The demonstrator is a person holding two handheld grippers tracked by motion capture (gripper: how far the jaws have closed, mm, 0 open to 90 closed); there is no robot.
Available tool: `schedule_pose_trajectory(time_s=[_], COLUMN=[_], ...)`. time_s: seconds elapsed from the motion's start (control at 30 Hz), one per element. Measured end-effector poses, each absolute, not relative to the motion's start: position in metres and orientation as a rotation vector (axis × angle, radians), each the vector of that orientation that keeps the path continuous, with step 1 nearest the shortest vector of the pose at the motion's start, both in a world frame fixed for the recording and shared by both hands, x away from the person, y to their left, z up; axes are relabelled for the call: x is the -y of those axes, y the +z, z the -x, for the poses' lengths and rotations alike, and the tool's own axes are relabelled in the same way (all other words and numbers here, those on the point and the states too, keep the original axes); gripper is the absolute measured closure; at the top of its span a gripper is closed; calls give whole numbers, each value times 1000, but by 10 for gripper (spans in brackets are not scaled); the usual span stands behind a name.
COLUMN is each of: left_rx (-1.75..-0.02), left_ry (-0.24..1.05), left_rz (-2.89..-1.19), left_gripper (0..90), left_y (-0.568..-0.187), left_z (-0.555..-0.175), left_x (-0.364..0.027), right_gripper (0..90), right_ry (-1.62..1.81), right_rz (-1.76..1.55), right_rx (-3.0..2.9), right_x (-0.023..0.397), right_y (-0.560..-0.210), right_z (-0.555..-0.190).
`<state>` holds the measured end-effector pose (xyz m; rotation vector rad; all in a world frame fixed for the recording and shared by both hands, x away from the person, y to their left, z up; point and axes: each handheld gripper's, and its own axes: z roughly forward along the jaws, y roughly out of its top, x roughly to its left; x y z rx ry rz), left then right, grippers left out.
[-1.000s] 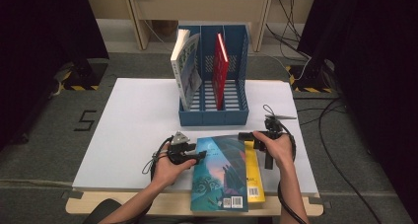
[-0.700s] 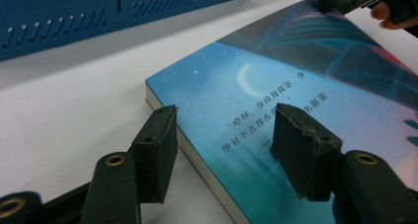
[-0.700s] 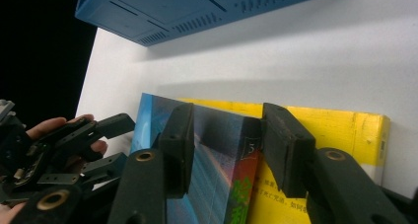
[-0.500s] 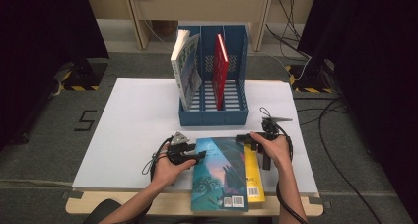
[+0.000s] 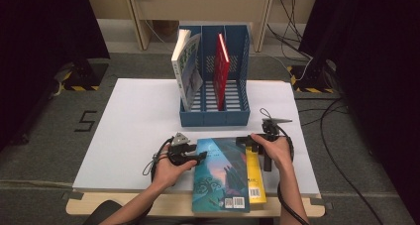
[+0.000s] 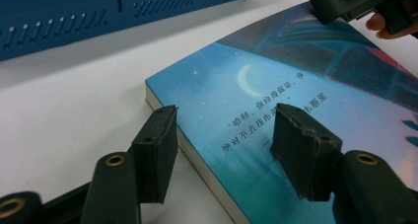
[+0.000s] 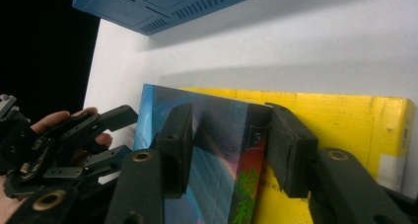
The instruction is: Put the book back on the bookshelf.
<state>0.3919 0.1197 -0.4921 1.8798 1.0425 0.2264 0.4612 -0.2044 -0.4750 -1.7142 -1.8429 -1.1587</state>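
Right gripper [image 7: 226, 150], just reopening, straddles glossy blue book [image 5: 220, 173]; left gripper [image 6: 224, 150] gapes over it.

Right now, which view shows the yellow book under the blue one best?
The right gripper view: the yellow book fills the area beside the blue book, with its far edge and top face clear. In the high view it is a narrow strip at the blue book's right edge.

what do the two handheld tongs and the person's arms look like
Both tongs, left and right, are matte black with two blocky jaws pinned by brass-coloured rivets. Each carries a grey three-cornered plate on top and trails a thin black cable. The forearms are bare, with no sleeves in sight.
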Motion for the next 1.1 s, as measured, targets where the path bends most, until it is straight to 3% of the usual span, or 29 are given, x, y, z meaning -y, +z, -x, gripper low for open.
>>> schedule_pose_trajectory(time_s=[0.53, 1.1], left_rx=[-1078, -1112], left_ry=[247, 298], left_rz=[-1804, -1712], left_gripper=[386, 386], left_y=[-472, -456], left_z=[-400, -400], left_x=[-153, -174], right_gripper=[733, 751], right_ry=[-1256, -1415], right_rz=[1637, 1487], right_rx=[1784, 1803], right_x=[209, 201], right_y=[-453, -417], right_z=[-458, -446])
